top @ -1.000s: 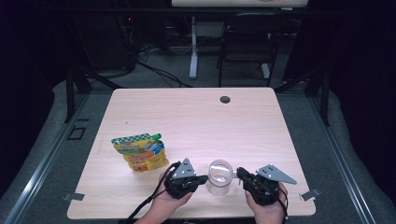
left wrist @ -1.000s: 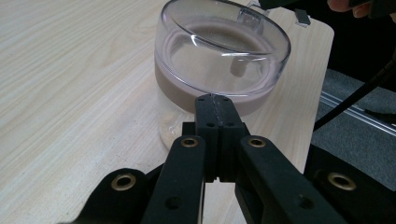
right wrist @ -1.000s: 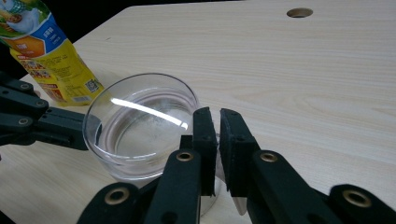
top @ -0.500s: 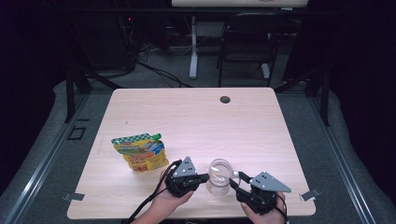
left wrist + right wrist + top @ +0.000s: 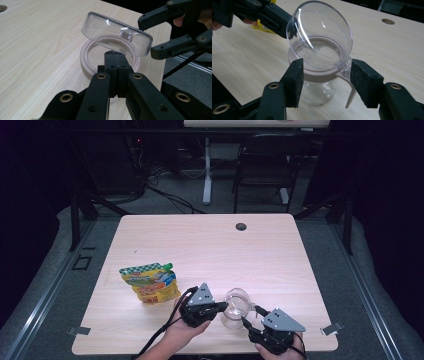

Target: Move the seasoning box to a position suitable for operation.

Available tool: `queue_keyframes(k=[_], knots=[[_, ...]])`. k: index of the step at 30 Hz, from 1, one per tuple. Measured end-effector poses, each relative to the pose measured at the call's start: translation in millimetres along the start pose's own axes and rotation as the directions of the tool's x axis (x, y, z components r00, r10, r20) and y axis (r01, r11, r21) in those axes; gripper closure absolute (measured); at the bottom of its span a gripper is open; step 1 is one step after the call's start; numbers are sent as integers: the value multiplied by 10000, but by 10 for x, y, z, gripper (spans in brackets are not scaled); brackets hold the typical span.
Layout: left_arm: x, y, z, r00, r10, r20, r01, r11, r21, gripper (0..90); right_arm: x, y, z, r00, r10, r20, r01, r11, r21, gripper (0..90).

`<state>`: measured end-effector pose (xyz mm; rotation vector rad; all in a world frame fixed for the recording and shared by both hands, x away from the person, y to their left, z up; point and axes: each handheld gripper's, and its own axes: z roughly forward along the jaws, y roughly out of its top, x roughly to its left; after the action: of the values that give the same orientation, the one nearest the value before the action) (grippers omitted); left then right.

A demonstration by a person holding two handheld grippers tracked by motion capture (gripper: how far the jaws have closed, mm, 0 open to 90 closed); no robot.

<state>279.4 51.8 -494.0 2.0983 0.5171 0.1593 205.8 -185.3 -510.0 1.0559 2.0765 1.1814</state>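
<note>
One glass jar (image 5: 235,307) stands at the counter's (image 5: 210,245) 6 o'clock edge, nothing visible inside; its clear domed lid (image 5: 320,35) is tilted open. Left tool (image 5: 220,307) pinches the jar's pink rim (image 5: 87,53). Right tool (image 5: 325,80), jaws just opened, straddles the jar without contact. High view adds one yellow pouch (image 5: 149,282) at 9 o'clock of the jar.
</note>
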Motion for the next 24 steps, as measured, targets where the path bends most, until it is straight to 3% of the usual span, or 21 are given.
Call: queue_keyframes(k=[8, 24], knots=[[-3, 25, 7, 10000, -2, -30, 2, 10000, 2, 900, 69, 10, 98, 9982, -439, 413, 435, 9990, 100, 426], [39, -67, 91, 9999, -124, -74, 126, 9996, 242, 900, 69, 11, 80, 9994, -260, 237, 268, 9992, -311, 468]])
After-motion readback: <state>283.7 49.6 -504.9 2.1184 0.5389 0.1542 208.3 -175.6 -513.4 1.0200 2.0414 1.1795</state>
